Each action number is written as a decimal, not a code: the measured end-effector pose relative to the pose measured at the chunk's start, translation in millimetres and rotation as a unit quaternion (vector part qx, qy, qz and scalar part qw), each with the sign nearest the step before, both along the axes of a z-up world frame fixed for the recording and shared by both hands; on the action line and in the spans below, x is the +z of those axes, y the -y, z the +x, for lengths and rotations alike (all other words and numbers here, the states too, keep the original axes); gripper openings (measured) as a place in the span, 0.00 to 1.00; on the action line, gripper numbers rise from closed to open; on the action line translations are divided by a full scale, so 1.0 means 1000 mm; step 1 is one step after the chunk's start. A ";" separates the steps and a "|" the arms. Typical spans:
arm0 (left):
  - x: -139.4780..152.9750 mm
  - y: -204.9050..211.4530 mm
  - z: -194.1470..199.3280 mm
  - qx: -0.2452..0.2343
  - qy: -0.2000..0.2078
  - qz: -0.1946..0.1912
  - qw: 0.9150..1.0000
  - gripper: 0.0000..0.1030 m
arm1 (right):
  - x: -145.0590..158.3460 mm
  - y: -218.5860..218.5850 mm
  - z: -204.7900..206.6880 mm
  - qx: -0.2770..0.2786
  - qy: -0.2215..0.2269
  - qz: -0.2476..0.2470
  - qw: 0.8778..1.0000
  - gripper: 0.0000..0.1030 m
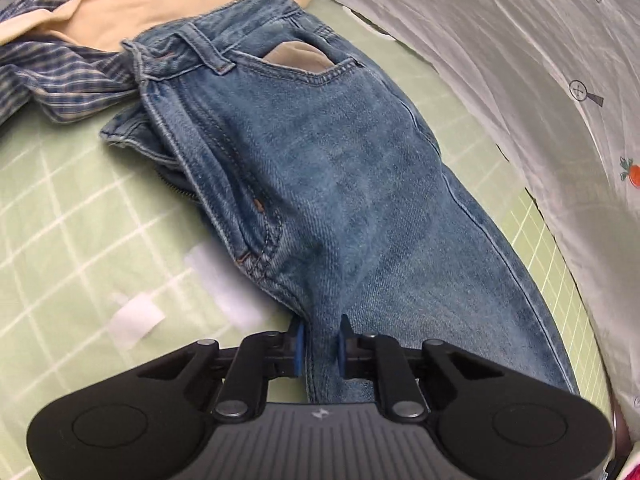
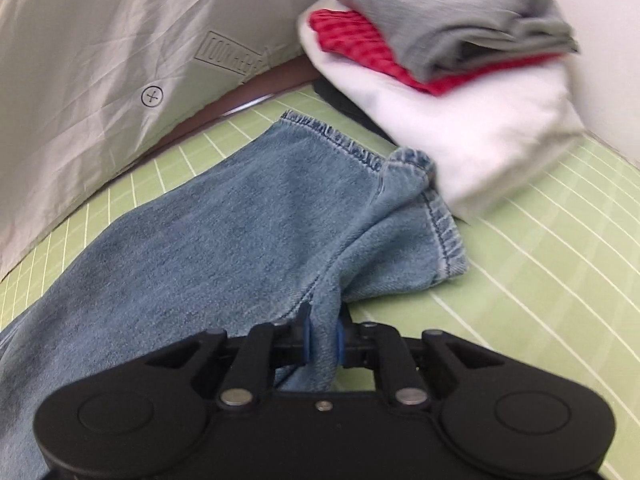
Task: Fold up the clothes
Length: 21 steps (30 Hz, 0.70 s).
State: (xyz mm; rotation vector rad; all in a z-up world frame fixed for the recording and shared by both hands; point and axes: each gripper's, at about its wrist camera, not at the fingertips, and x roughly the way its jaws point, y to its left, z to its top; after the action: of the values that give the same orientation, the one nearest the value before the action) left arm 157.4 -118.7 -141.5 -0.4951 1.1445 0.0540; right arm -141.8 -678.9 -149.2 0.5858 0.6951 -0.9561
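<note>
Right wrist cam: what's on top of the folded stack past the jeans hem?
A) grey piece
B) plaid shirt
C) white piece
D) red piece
A: the grey piece lies on the red piece, which lies on the white piece, beyond the jeans.

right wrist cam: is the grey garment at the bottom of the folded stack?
No: the grey garment lies on top, with the red garment under it and the white garment lowest.
</note>
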 end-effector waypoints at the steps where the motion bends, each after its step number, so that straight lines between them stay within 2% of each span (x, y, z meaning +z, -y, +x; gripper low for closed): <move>1: 0.002 -0.005 -0.007 -0.002 0.001 0.000 1.000 0.17 | 0.000 -0.008 -0.014 -0.003 0.000 0.003 1.000 0.12; 5: 0.002 -0.033 -0.035 0.012 -0.007 -0.006 1.000 0.16 | 0.001 -0.038 -0.067 -0.012 0.001 0.014 1.000 0.12; 9: 0.000 -0.056 -0.068 0.018 -0.004 0.032 0.999 0.14 | 0.000 -0.061 -0.115 -0.029 0.023 0.036 0.999 0.13; 10: -0.001 -0.060 -0.074 0.022 -0.010 0.048 0.999 0.00 | -0.001 -0.063 -0.124 -0.032 0.032 0.040 0.998 0.13; 11: -0.002 -0.064 -0.080 0.028 -0.012 0.060 0.998 0.00 | -0.001 -0.062 -0.132 -0.035 0.038 0.042 0.998 0.15; 13: -0.002 -0.075 -0.093 0.040 -0.007 0.046 0.998 0.00 | -0.001 -0.055 -0.143 -0.040 0.049 0.044 0.997 0.24; 15: 0.000 -0.080 -0.107 0.054 -0.001 0.028 0.998 0.00 | 0.001 -0.040 -0.155 -0.064 0.058 0.048 0.995 0.49; 16: 0.001 -0.082 -0.114 0.061 0.003 0.019 0.998 0.00 | 0.001 -0.032 -0.161 -0.079 0.067 0.052 0.993 0.51; 17: 0.003 -0.081 -0.120 0.064 0.007 0.014 0.998 0.00 | 0.001 -0.024 -0.167 -0.088 0.077 0.058 0.991 0.50; 19: 0.009 -0.073 -0.132 0.056 0.017 0.017 0.998 0.01 | -0.001 -0.009 -0.179 -0.089 0.093 0.067 0.989 0.40; 21: 0.013 -0.057 -0.143 0.043 0.025 0.021 0.999 0.01 | -0.003 0.002 -0.183 -0.064 0.095 0.074 0.991 0.13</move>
State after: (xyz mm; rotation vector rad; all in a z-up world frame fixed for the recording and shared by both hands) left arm 14.4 -61.5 -128.8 -0.5048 1.0716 0.1397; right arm -324.7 -681.3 -152.2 0.8488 0.5649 -0.9578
